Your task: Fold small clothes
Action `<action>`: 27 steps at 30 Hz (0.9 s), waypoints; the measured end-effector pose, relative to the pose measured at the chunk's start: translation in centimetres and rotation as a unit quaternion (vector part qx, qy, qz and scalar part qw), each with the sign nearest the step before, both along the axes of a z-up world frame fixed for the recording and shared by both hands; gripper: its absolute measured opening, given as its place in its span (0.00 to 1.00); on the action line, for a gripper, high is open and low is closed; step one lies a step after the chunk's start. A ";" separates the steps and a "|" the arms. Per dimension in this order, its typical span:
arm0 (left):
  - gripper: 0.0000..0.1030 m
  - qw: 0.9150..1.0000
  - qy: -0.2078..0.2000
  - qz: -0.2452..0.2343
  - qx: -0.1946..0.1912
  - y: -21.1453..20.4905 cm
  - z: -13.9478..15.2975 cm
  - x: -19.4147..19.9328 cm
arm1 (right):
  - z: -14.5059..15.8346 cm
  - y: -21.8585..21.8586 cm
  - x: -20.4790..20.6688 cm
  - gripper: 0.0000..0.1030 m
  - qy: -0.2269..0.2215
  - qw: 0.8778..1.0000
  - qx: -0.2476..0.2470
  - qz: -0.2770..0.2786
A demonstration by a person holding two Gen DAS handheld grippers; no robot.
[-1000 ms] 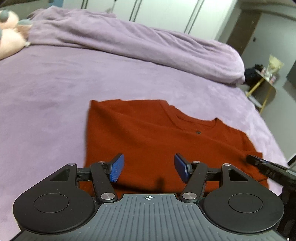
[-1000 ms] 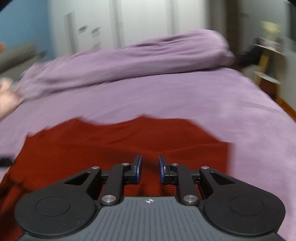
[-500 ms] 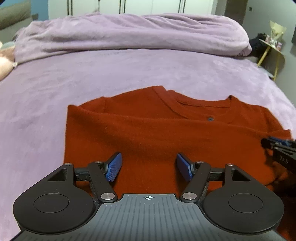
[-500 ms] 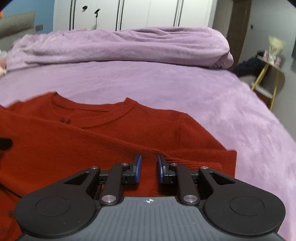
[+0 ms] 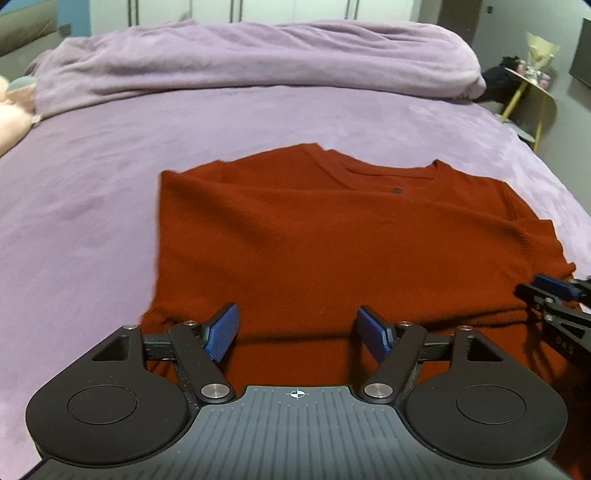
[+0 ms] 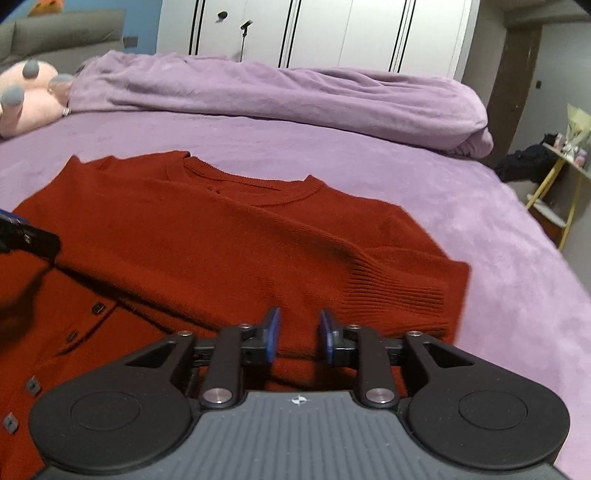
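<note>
A rust-red knit cardigan (image 5: pixel 314 236) lies flat on the purple bed, neckline away from me, both sleeves folded across the body. In the right wrist view the cardigan (image 6: pixel 207 240) shows its ribbed cuff (image 6: pixel 399 291) and small dark buttons at the left. My left gripper (image 5: pixel 299 332) is open and empty above the cardigan's lower left part. My right gripper (image 6: pixel 297 336) stands a little open with nothing between its pads, above the lower right part near the cuff. It shows at the right edge of the left wrist view (image 5: pixel 554 291).
A purple bedsheet (image 5: pixel 92 184) covers the bed. A bunched purple duvet (image 5: pixel 258 59) lies along the far side. A pink plush toy (image 6: pixel 26 99) sits at the far left. A yellow-legged side table (image 5: pixel 532 88) stands off the bed's right side. White wardrobes (image 6: pixel 314 33) are behind.
Both grippers have drawn back toward the cardigan's near hem and turned to face it squarely. The right gripper's jaws have opened slightly. The left stays open.
</note>
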State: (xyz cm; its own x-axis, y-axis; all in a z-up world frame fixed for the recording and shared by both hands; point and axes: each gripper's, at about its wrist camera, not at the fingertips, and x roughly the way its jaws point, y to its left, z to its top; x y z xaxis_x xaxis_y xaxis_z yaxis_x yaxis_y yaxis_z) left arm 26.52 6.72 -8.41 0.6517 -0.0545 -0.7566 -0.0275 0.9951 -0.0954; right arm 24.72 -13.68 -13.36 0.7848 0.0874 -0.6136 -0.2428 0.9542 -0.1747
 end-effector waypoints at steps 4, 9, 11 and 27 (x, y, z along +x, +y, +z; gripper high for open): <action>0.74 1.000 0.021 -0.012 0.000 1.7 0.7 -4.7 | 1.9 -2.3 -5.5 0.53 0.017 0.999 0.042 -0.006; 0.74 0.999 0.032 -0.018 -0.012 4.2 1.4 -13.6 | 2.5 -7.5 -16.8 0.54 0.063 0.990 0.119 -0.043; 0.74 0.999 0.038 -0.004 -0.019 5.1 1.3 -16.9 | 2.2 -9.3 -20.6 0.53 0.088 0.984 0.136 -0.080; 0.46 0.985 0.106 0.052 -0.127 9.2 -1.8 -22.2 | -1.5 -13.3 -24.2 0.18 0.203 0.915 0.312 -0.153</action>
